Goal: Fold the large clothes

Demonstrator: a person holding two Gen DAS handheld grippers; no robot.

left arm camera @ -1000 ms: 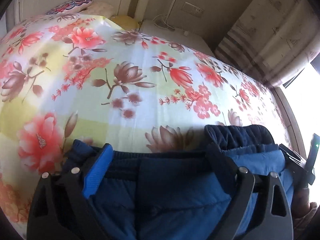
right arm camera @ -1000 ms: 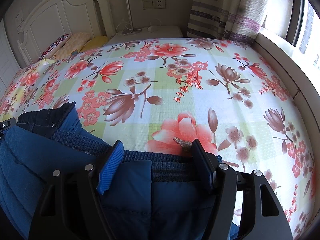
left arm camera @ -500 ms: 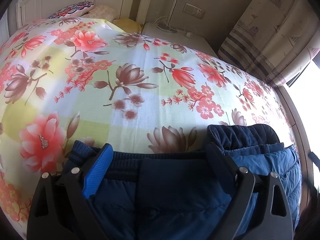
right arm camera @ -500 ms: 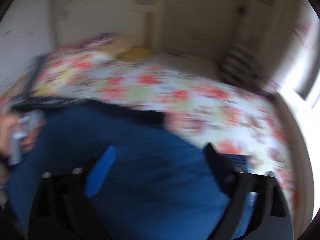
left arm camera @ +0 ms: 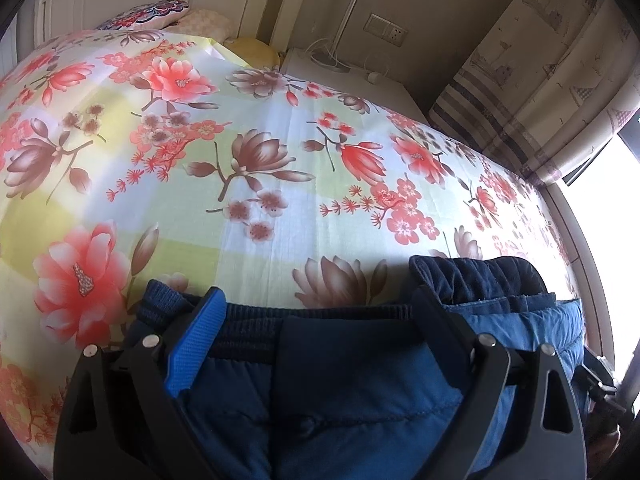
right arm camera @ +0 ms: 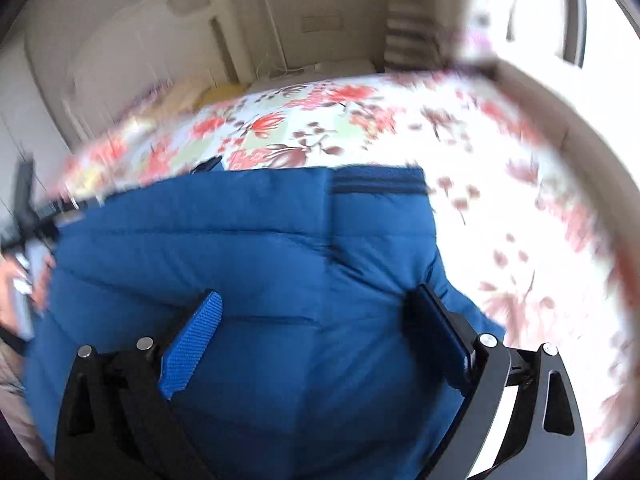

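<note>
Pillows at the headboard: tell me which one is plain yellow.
The plain yellow pillow is the one nearest the white nightstand, low against the wall. The patterned pillow and the pale cream pillow lie further left.

A home bedroom around me, a bed point(left arm camera: 280, 208) under a floral sheet, a white carved headboard point(right arm camera: 120, 60), pillows point(left arm camera: 160, 12) at its head, a patterned curtain point(left arm camera: 540, 80) by a bright window point(right arm camera: 540, 8), a wall socket point(left arm camera: 387, 31) above a white nightstand point(left arm camera: 360, 80).
</note>
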